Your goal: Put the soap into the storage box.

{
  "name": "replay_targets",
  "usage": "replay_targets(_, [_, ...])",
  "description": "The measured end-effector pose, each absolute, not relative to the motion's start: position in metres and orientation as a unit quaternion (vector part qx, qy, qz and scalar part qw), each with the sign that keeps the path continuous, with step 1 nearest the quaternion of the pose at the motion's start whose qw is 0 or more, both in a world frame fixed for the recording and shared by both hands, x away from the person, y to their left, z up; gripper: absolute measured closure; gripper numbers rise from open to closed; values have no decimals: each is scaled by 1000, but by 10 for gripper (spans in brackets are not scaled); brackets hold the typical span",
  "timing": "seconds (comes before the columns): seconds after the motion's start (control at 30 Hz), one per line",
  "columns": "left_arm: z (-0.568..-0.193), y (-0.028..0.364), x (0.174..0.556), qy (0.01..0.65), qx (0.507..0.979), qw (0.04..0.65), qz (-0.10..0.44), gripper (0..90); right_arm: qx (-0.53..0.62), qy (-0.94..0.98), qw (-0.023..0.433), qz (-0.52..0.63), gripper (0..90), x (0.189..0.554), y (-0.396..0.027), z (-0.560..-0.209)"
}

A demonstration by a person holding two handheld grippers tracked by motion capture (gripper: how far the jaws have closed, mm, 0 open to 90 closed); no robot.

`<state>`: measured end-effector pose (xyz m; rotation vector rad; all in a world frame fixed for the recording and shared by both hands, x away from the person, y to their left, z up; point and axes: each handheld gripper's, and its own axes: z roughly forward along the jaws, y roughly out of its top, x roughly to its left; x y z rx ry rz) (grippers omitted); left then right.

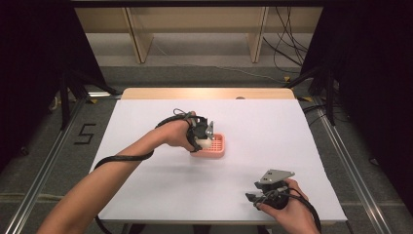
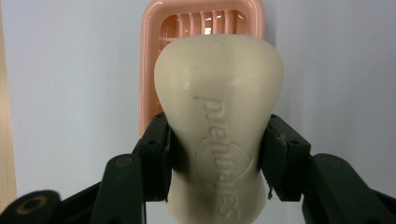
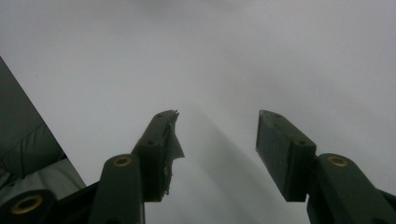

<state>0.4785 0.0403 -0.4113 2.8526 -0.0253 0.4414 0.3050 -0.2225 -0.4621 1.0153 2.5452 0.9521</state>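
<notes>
Left gripper (image 2: 217,154) pinches soap bar (image 2: 218,116) across its width, long axis aimed at pink soap dish (image 2: 148,70) at 12 o'clock, just beyond. Right gripper (image 3: 217,154) spread, idle on bench (image 1: 292,136).

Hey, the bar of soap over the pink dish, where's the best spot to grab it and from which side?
Grip the soap bar across its narrow waist, as the left claw does now, pads on its two long edges. Come in along its length, from the end away from the pink dish: the waist probably keeps it from slipping.
</notes>
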Motion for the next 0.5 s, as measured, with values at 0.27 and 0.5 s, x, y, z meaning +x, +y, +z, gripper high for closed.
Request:
replay_targets(0.27, [-412,38,481,-10,980,126,154,495,347,871,121,326,483,305,-223,-462])
replay_targets(0.5, [-412,34,484,-9,979,130,158,495,347,871,120,326,483,305,-223,-462])
